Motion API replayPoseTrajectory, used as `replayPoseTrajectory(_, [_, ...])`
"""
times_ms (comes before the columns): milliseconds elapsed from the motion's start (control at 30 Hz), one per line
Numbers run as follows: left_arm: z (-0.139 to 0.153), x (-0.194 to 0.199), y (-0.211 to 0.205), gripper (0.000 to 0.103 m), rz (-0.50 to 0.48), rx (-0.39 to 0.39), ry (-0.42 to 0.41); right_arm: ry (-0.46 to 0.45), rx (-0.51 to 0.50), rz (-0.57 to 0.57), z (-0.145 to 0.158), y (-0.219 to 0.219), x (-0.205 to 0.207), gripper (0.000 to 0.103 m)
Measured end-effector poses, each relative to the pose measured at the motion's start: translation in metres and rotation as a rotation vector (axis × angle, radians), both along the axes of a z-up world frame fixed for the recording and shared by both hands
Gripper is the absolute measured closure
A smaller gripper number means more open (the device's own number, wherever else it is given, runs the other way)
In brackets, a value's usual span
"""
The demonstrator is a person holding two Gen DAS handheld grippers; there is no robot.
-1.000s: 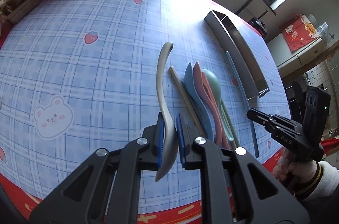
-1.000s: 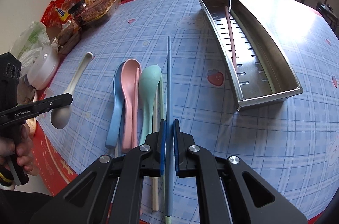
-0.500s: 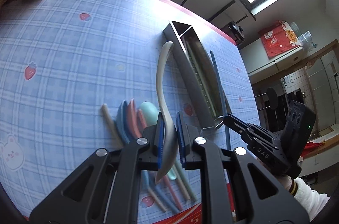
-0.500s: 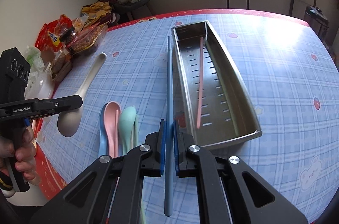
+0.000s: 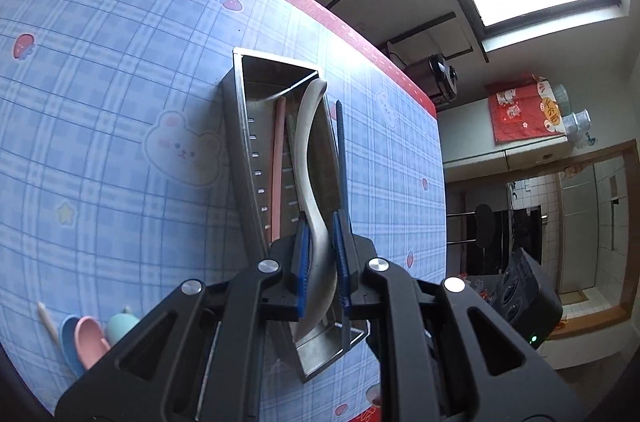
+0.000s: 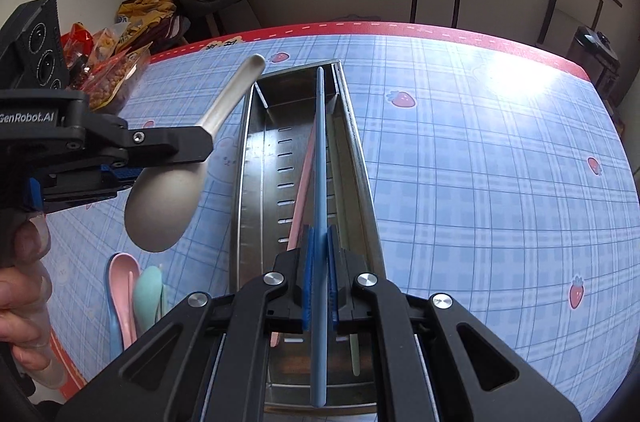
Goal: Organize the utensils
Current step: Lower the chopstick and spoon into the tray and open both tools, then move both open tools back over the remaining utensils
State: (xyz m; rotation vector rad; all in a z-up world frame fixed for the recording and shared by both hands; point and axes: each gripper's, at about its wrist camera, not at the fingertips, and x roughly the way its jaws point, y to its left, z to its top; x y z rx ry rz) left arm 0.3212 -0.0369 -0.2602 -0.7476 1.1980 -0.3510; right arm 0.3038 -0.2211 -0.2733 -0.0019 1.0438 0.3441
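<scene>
Both tools have travelled across the worktop (image 6: 480, 150) since 1 second ago, from above the loose cutlery to above the metal tray (image 6: 360, 158). Left tool (image 5: 320, 262) is clamped on the grey spoon (image 5: 308, 158) at its neck, the handle reaching forward over the tray and the bowl hanging back under the jaws. Right tool (image 6: 319, 274) is closed tight on the blue chopstick (image 6: 320, 150), which runs lengthwise above the tray, its far tip near the tray's far end wall. Inside the tray lies 1 pink chopstick (image 6: 302, 190) on the slotted floor, and a pale green stick (image 6: 354, 354) shows at the near end. At the left on the checked cloth remain the pink spoon (image 6: 122, 286), the mint spoon (image 6: 146, 294) and a blue spoon (image 5: 70, 340), side by side. A hand (image 6: 24, 286) grips the left tool's handle.
</scene>
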Motion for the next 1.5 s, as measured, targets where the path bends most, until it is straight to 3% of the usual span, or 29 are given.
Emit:
replayPoseTrajectory(200, [-0.021,0.029,-0.018,0.087,0.010,0.040,0.053,0.051,-0.015,0.007,-0.016,0.009,0.014,0.096])
replayPoseTrajectory(467, [-0.035,0.054,-0.038,0.088,-0.030,0.084,0.054,0.071,-0.035,-0.008,-0.023,0.011,0.009,0.095])
replayPoseTrajectory(533, [-0.033,0.058,-0.041,0.084,-0.041,0.081,0.050,0.058,-0.046,-0.011,-0.019,0.010,0.005,0.095])
replayPoseTrajectory(567, [-0.031,0.059,-0.042,0.077,-0.044,0.076,0.044,0.052,-0.044,-0.014,-0.017,0.008,0.002,0.093])
replayPoseTrajectory(633, [-0.022,0.058,-0.038,0.073,-0.051,0.073,0.018,0.028,-0.048,-0.031,-0.008,0.003,-0.004,0.081])
replayPoseTrajectory(667, [-0.016,0.057,-0.035,0.068,-0.055,0.077,0.004,0.009,-0.049,-0.039,-0.002,0.000,-0.008,0.069])
replayPoseTrajectory(800, [0.014,0.046,-0.019,0.040,-0.080,0.118,-0.084,-0.080,-0.052,-0.082,0.023,-0.013,-0.024,0.024])
replayPoseTrajectory(833, [0.022,0.042,-0.016,0.037,-0.091,0.140,-0.107,-0.100,-0.052,-0.095,0.029,-0.017,-0.028,0.019])
replayPoseTrajectory(867, [0.029,0.037,-0.012,0.019,-0.103,0.164,-0.124,-0.117,-0.051,-0.109,0.034,-0.020,-0.031,0.012])
replayPoseTrajectory(900, [0.037,0.032,-0.009,0.008,-0.109,0.185,-0.150,-0.126,-0.045,-0.121,0.039,-0.023,-0.035,0.006])
replayPoseTrajectory(1200, [0.075,-0.040,0.029,0.006,-0.190,0.409,-0.308,-0.170,-0.031,-0.160,0.061,-0.026,-0.067,0.006])
replayPoseTrajectory(1333, [0.071,-0.082,0.047,0.006,-0.209,0.499,-0.350,-0.151,0.024,-0.136,0.056,-0.020,-0.091,0.006])
replayPoseTrajectory(1500, [0.051,-0.135,0.063,0.006,-0.216,0.569,-0.335,-0.101,0.041,-0.116,0.037,-0.005,-0.119,0.006])
